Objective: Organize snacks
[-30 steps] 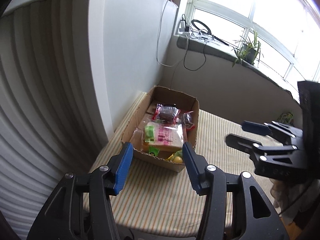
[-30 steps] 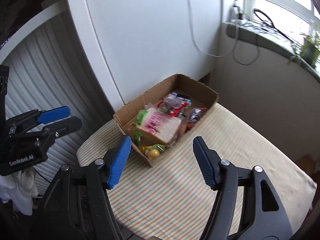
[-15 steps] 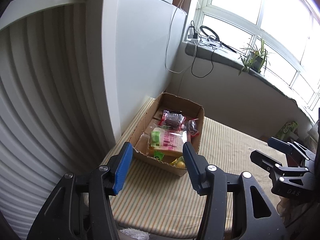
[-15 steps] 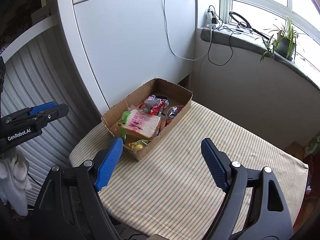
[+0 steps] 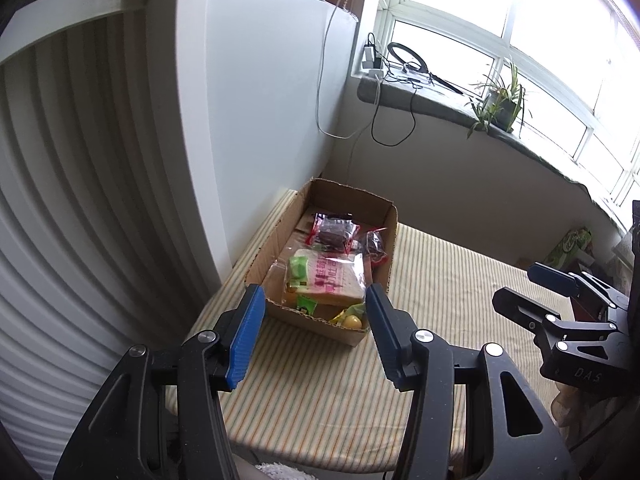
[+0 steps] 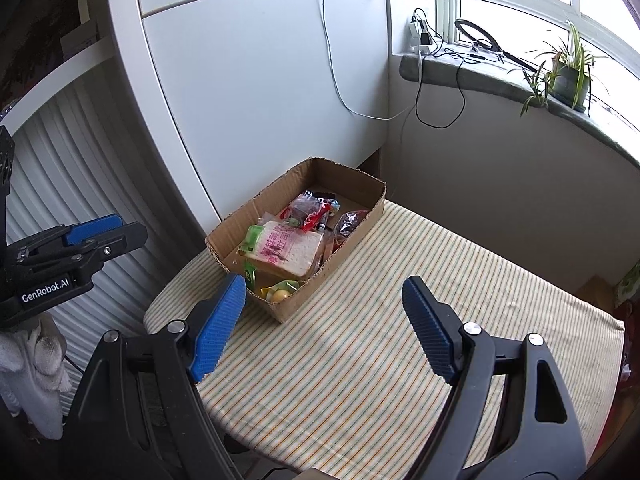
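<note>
A cardboard box (image 5: 380, 240) (image 6: 352, 236) stands at the far left of a striped table (image 5: 440, 320) (image 6: 440, 320). It holds several snacks: a wrapped bread slice (image 5: 332, 278) (image 6: 286, 252), dark packets (image 5: 334, 230) (image 6: 310, 210) and a yellow sweet (image 5: 353, 321) (image 6: 280, 295). My left gripper (image 5: 314, 332) is open and empty, held above the table's near edge, short of the box. My right gripper (image 6: 322, 322) is open and empty, held above the table to the right of the box. Each gripper shows in the other's view, the right (image 5: 532, 292) and the left (image 6: 114, 228).
A white panel wall (image 6: 260, 92) and ribbed shutter (image 5: 80, 200) stand left of the table. A windowsill (image 6: 500, 80) at the back holds a potted plant (image 6: 568, 76), cables and a ring light. A green packet (image 5: 568, 244) lies beyond the table's right side.
Both grippers have pulled back and up from the box, so it looks smaller and farther. Both stay open and empty.
</note>
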Tool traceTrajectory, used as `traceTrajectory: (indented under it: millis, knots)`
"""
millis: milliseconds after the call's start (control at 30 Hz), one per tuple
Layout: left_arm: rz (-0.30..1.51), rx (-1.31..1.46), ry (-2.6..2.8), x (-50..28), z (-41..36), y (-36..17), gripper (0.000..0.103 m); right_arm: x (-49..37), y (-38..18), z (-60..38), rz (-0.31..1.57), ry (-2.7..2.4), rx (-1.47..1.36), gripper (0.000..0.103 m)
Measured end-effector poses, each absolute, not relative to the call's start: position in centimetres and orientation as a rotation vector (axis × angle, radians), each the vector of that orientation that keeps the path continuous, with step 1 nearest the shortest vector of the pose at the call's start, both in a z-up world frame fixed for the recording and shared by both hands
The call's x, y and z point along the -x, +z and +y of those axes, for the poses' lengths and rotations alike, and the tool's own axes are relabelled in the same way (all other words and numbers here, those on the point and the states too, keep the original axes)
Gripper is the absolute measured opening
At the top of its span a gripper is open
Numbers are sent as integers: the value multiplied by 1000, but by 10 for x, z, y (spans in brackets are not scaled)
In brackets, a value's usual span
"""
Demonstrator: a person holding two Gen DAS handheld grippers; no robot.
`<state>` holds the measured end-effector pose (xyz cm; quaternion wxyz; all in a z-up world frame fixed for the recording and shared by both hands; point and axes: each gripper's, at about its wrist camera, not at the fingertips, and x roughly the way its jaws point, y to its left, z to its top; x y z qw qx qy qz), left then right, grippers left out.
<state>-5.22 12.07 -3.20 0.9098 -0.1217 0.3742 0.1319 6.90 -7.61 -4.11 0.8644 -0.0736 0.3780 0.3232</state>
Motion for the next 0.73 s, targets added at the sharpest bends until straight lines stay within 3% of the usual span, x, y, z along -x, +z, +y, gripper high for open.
traceTrajectory:
  millis: [733]
  knots:
    - [778, 228, 261, 51, 114, -34, 52, -75, -47, -89, 797, 636, 117, 83]
